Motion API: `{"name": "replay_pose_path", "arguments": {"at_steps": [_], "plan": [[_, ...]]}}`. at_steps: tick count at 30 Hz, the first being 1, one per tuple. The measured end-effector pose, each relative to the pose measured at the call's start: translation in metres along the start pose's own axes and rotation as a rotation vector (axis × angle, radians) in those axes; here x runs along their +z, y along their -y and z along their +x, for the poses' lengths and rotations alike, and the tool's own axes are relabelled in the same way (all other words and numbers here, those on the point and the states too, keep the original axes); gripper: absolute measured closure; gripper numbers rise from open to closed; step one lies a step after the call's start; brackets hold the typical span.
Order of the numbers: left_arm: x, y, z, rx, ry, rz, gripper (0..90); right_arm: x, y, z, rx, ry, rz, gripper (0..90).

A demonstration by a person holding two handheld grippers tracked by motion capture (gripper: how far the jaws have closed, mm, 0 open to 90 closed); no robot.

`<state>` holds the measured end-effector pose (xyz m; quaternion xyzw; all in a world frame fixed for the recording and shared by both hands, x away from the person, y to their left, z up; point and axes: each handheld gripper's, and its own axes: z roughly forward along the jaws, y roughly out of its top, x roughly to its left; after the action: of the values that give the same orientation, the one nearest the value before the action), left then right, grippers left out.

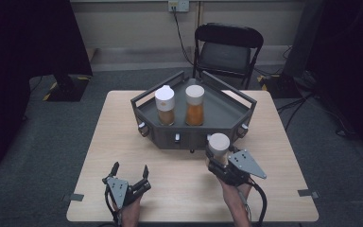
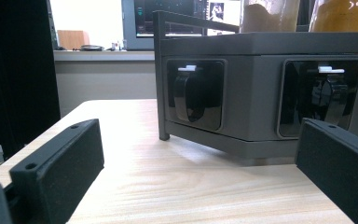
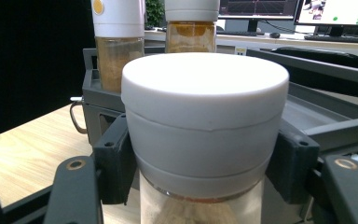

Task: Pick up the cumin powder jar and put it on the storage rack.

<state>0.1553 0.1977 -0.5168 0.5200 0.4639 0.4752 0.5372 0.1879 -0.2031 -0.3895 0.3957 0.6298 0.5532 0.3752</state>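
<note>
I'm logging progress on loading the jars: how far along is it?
Two jars already stand in the grey tray. The right gripper is shut on a third jar, just in front of the tray. Setting it inside remains. The left gripper is open.

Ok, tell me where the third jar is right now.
In the high view the jar is held upright in the right gripper, just in front of the grey tray, right of centre on the table.
</note>
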Motion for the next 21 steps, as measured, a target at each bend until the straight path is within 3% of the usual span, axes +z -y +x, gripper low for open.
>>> {"name": "replay_pose_path", "arguments": {"at_steps": [21], "plan": [[0.000,0.000,0.000,0.000,0.000,0.000,0.7,0.005,-0.023,-0.008,-0.015,-0.021,-0.014,34.0]]}}
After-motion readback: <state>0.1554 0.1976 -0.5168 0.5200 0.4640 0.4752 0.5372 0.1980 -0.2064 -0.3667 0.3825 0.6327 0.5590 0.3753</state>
